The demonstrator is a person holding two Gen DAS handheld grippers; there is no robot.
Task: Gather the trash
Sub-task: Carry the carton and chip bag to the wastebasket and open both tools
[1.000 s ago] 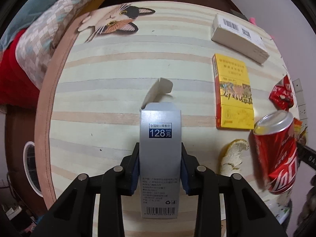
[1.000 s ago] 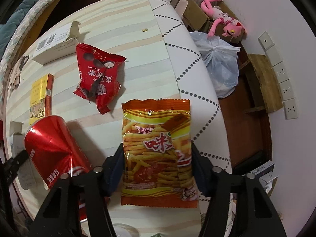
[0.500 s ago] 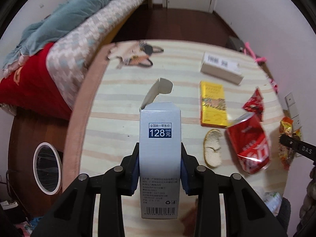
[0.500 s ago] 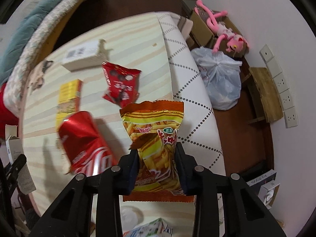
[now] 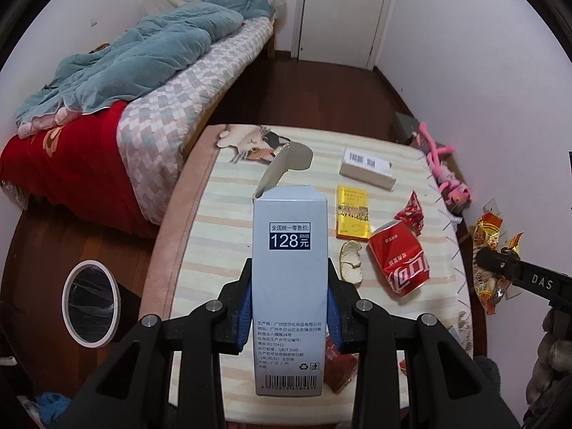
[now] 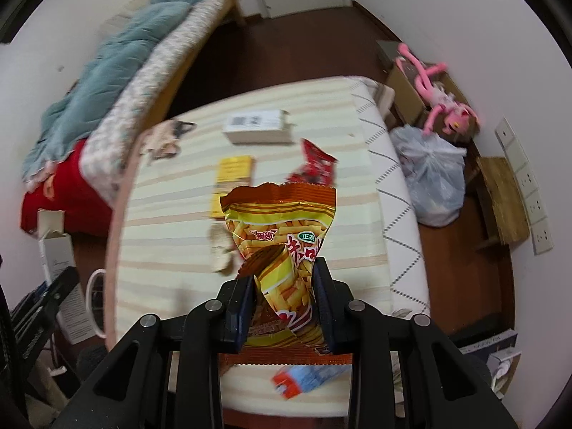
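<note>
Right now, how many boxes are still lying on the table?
2: a white box at the far side, and a yellow box lying nearer, beside the red can. More may hide behind the held items.

Beside the striped table point(image 5: 228, 193) stands a bed point(image 5: 200, 82) with a teal blanket point(image 5: 143, 46) and a red cover point(image 5: 71, 164), a white door point(image 5: 343, 10) is behind, and a pink plush toy point(image 6: 443, 96) lies near the wall.
</note>
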